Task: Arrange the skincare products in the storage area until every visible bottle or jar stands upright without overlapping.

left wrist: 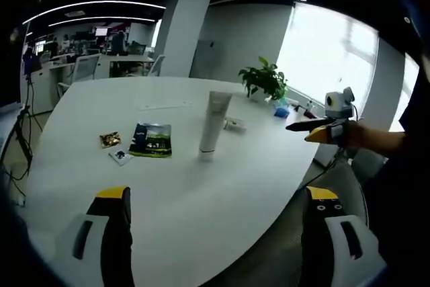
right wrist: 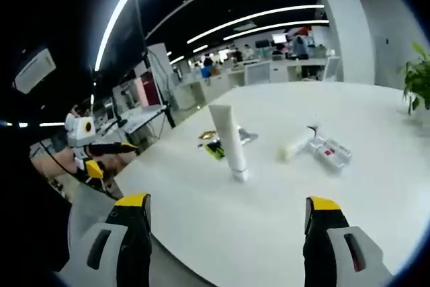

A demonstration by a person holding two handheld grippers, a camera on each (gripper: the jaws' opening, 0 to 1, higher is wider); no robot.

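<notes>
Your right hand-held gripper (right wrist: 226, 233) hangs with jaws spread and empty at the near edge of the white surface (right wrist: 376, 186); your left hand-held gripper (left wrist: 216, 226) is spread and empty too. Straight ahead of the right one a white tube (right wrist: 229, 140) stands upright on its cap. Beyond it, to that gripper's right, a small bottle (right wrist: 325, 149) lies on its side, long axis running across your approach, seemingly nearer your right hand.
</notes>
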